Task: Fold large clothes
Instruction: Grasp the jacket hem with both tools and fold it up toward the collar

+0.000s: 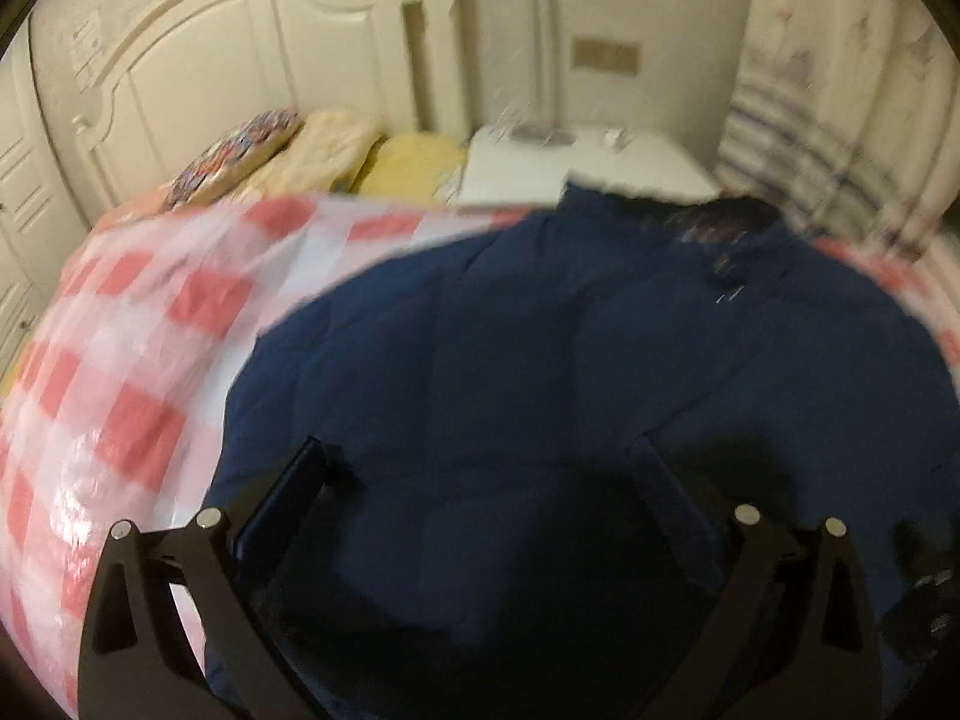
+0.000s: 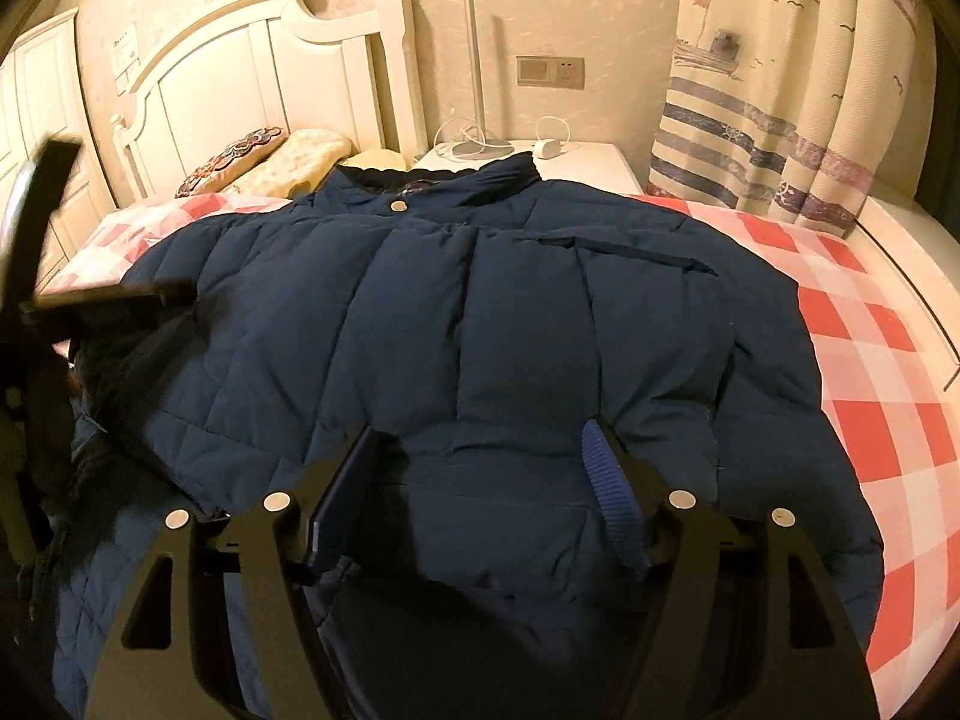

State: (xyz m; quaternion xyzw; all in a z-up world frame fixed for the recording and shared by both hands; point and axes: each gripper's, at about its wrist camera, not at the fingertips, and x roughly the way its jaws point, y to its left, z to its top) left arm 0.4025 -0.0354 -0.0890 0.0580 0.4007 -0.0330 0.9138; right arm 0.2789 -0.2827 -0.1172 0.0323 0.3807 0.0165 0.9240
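A large navy quilted jacket [image 2: 480, 324] lies spread on the bed, collar [image 2: 456, 177] toward the headboard. It also fills the blurred left wrist view [image 1: 540, 360]. My right gripper [image 2: 480, 456] is open just above the jacket's lower middle, with nothing between its fingers. My left gripper [image 1: 480, 462] is open over the jacket's left part, with nothing between its fingers. The left gripper also shows at the left edge of the right wrist view [image 2: 36, 276], over the jacket's left sleeve [image 2: 120, 420].
The bed has a red and white checked cover [image 2: 870, 360]. Pillows [image 2: 282, 165] lie by the white headboard [image 2: 270, 60]. A white nightstand [image 2: 594, 162] with a lamp base and cables stands behind. A striped curtain [image 2: 780, 90] hangs at the right.
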